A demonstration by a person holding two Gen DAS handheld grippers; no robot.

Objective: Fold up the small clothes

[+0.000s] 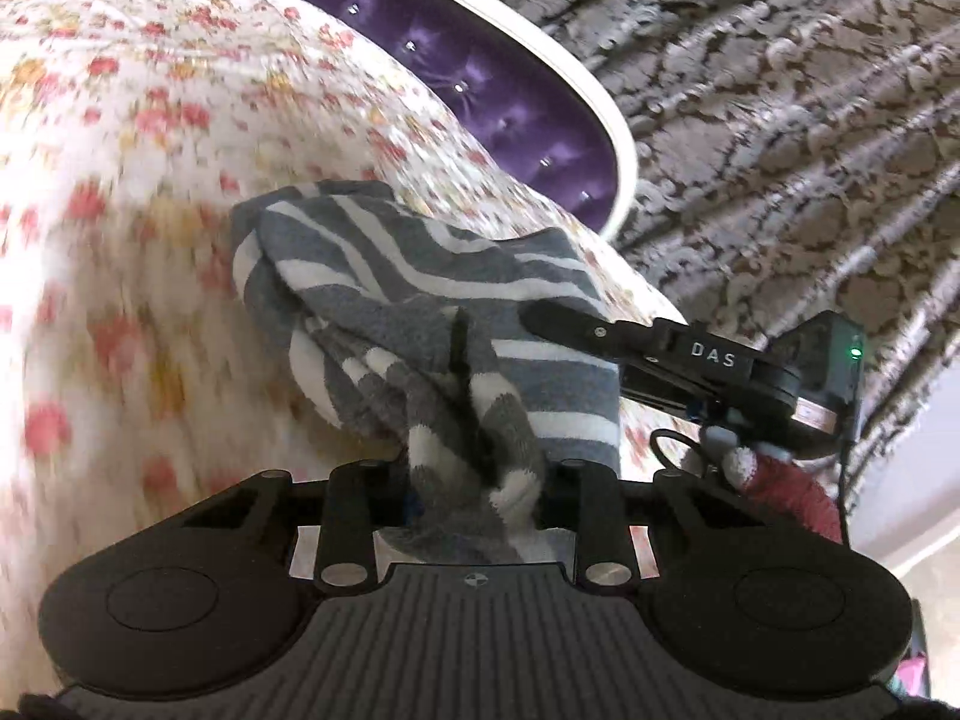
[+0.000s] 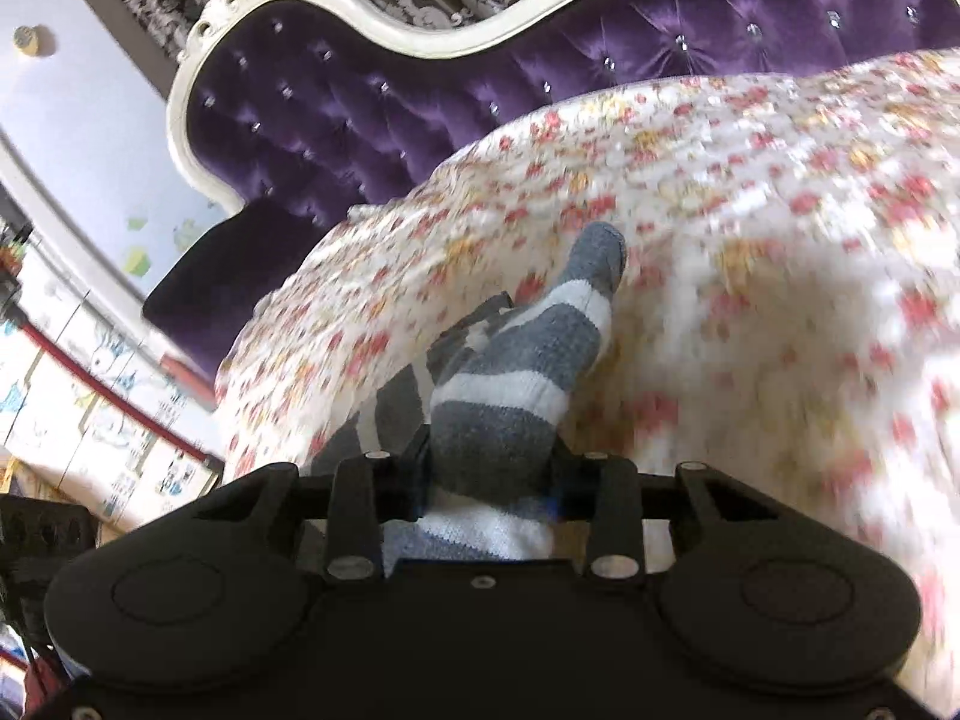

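While both jaws pinch bunched cloth, the left gripper (image 1: 474,468) and right gripper (image 2: 489,474) each hold an end of the striped sock (image 1: 420,300), which hangs just ahead of them over the floral bedspread (image 1: 120,150). The thin bunched hold could slip and drop an end, or the ends could twist and fold crooked.

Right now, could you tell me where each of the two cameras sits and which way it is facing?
Left wrist: on the left gripper, looking down along its fingers at the striped sock it clamps; the right gripper and a gloved hand show.
Right wrist: on the right gripper, looking along the clamped sock towards the purple headboard.
Shared: sock, floral bedspread, headboard.
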